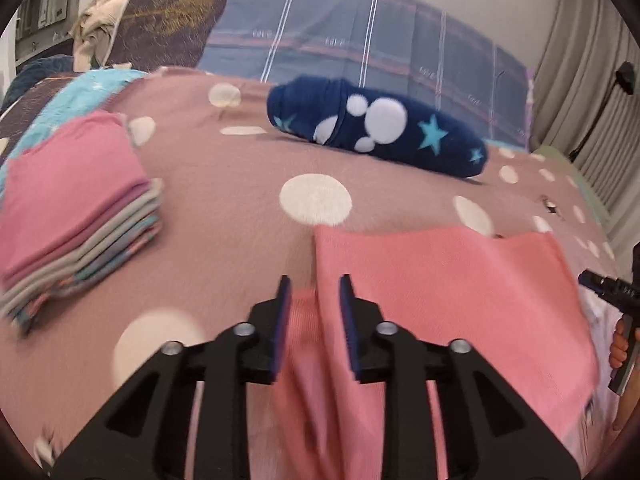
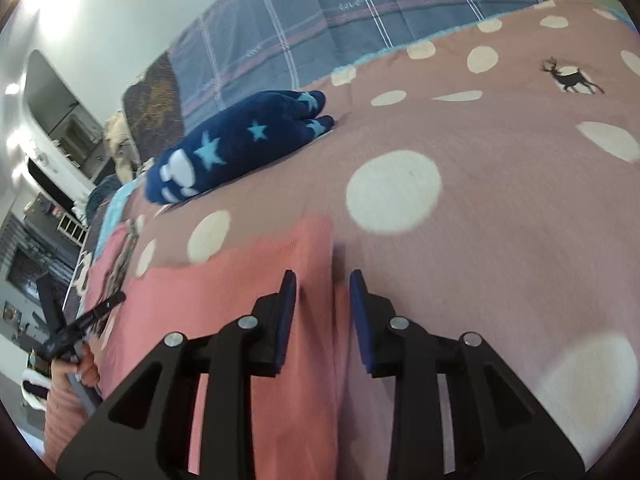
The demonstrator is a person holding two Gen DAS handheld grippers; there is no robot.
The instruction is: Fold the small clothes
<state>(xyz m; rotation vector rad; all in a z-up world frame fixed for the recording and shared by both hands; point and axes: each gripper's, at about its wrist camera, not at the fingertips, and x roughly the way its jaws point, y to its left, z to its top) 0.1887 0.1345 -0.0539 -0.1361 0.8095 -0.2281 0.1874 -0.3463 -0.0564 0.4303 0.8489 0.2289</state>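
A salmon-pink small garment (image 1: 448, 292) lies flat on the dotted bedspread, its left edge running between the fingers of my left gripper (image 1: 313, 284), which is open over that edge. In the right wrist view the same garment (image 2: 240, 300) has its right edge between the fingers of my right gripper (image 2: 323, 280), also open. Each gripper shows at the edge of the other's view, the right gripper (image 1: 600, 284) and the left gripper (image 2: 96, 312). A stack of folded small clothes (image 1: 76, 216), pink on top, sits at the left.
A rolled navy blanket with stars (image 1: 376, 124) lies further up the mauve dotted bedspread (image 1: 240, 200); it also shows in the right wrist view (image 2: 240, 144). Plaid pillows (image 1: 360, 40) stand behind it. Curtains (image 1: 580, 80) hang at the right.
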